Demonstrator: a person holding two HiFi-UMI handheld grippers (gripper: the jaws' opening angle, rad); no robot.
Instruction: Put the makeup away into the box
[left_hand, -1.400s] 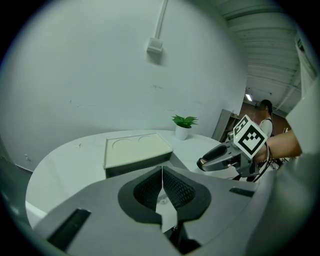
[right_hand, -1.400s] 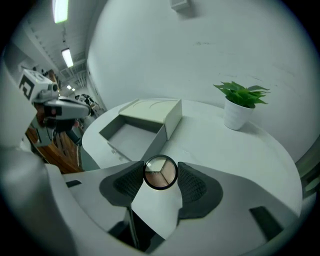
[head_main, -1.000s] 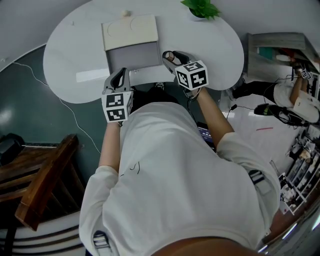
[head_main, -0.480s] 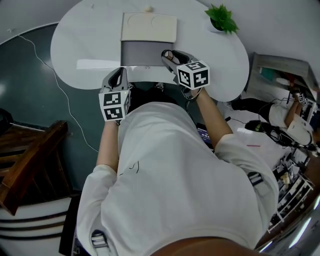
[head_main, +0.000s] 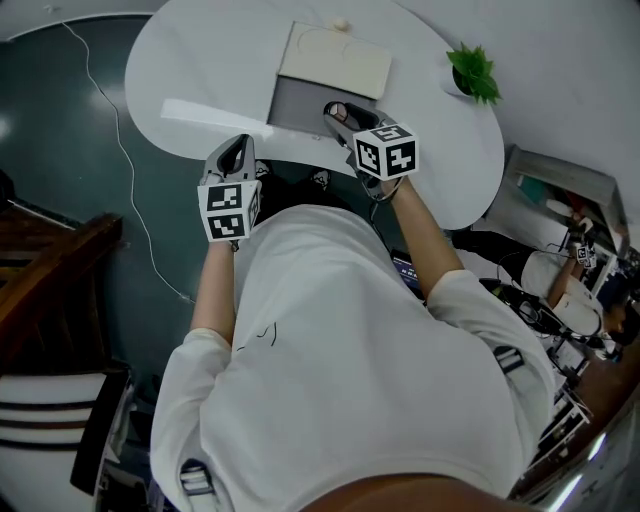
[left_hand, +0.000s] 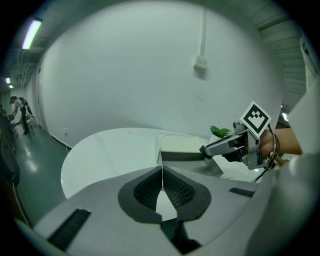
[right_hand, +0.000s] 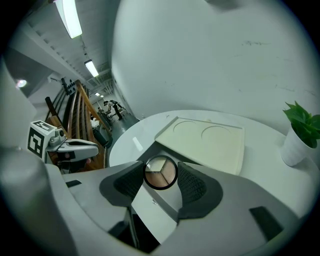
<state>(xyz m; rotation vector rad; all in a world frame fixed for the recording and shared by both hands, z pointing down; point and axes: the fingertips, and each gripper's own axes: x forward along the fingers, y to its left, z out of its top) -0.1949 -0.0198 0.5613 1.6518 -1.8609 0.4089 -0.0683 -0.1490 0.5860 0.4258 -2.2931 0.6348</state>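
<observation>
An open box stands on the white table (head_main: 190, 70), its cream lid (head_main: 335, 58) folded back and its grey inside (head_main: 300, 100) showing. My right gripper (head_main: 338, 112) is shut on a round compact (right_hand: 160, 173) with three brown shades, held over the box's near right part. The cream lid (right_hand: 205, 140) lies just beyond the compact in the right gripper view. My left gripper (head_main: 237, 150) hovers at the table's near edge, left of the box, with its pads (left_hand: 150, 189) pressed together and nothing between them. From there I see the box (left_hand: 180, 146) and the right gripper (left_hand: 220, 146).
A small potted plant (head_main: 472, 72) stands at the table's far right, and shows again as the plant (right_hand: 302, 131) beside the lid. A wooden chair (head_main: 50, 270) is on the floor to my left. Cluttered shelves (head_main: 570, 300) are at the right.
The head view has swung, so the table and box now sit tilted and further right. The right gripper with the compact has gone from beside the box to over it. The left gripper stays shut.
</observation>
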